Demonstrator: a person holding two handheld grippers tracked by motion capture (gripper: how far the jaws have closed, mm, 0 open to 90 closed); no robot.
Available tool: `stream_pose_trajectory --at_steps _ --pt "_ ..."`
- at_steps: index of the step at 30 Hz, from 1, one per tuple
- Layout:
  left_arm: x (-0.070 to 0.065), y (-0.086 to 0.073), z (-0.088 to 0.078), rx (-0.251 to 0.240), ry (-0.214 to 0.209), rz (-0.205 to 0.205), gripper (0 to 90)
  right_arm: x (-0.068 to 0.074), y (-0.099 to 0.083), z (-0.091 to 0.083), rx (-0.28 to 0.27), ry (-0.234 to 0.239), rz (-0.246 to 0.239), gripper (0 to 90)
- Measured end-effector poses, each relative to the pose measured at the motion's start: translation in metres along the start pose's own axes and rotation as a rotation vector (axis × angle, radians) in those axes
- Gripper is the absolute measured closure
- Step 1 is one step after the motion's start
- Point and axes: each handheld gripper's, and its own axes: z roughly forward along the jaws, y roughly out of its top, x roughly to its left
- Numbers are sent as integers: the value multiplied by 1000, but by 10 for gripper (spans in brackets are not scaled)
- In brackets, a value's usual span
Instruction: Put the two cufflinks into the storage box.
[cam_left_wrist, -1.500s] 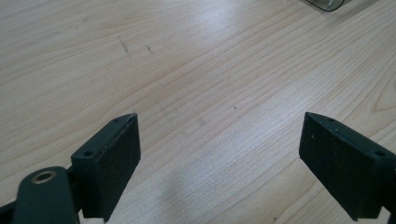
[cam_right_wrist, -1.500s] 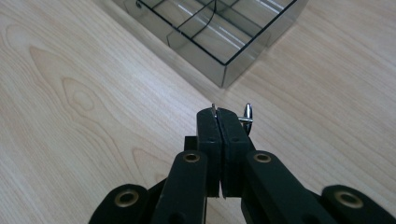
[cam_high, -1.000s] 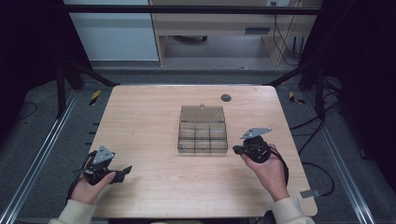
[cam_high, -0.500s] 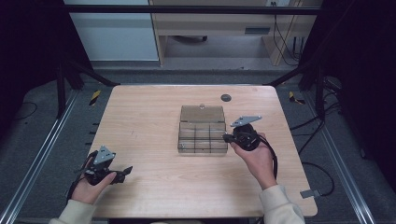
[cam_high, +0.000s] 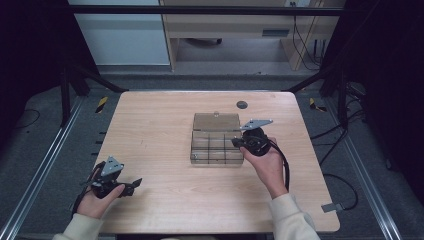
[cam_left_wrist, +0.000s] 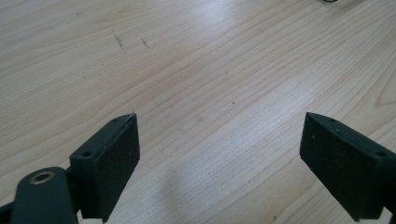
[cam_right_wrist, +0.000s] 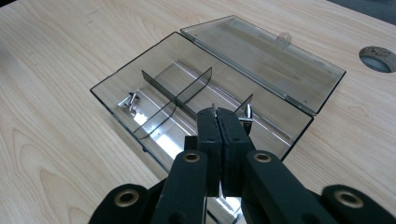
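A clear smoky plastic organizer box (cam_high: 217, 156) lies open mid-table, its lid (cam_right_wrist: 261, 60) folded back flat and dividers splitting it into compartments. One small metal screw (cam_right_wrist: 130, 101) rests in the box's left end in the right gripper view, and another (cam_right_wrist: 247, 114) stands just beyond my right jaws. My right gripper (cam_right_wrist: 217, 114) hovers over the box's right end (cam_high: 235, 142), jaws pressed together with a thin silver tip (cam_right_wrist: 214, 108) poking out between the pads. My left gripper (cam_high: 135, 184) rests near the table's front left, open over bare wood (cam_left_wrist: 219, 140).
A round dark cable hole (cam_high: 242, 104) sits in the tabletop behind the box. The table's right edge (cam_high: 320, 165) is close to my right forearm, with a cable trailing over it. Bare wood (cam_high: 150, 135) stretches between the left gripper and the box.
My right gripper has moved left and away from me, from beside the box to over its right end, jaws staying shut. The left hand has stayed put.
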Motion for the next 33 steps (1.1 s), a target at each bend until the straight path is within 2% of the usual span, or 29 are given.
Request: stream_pose_trajectory --at_steps 10,17,33 --pt "-1 0 0 -6 2 -2 118 10 2 9 -2 5 -5 891" --pt "-1 1 0 2 4 12 118 18 5 16 -9 7 -10 891" --pt "-1 1 0 5 4 15 118 28 13 25 -22 11 -10 891"
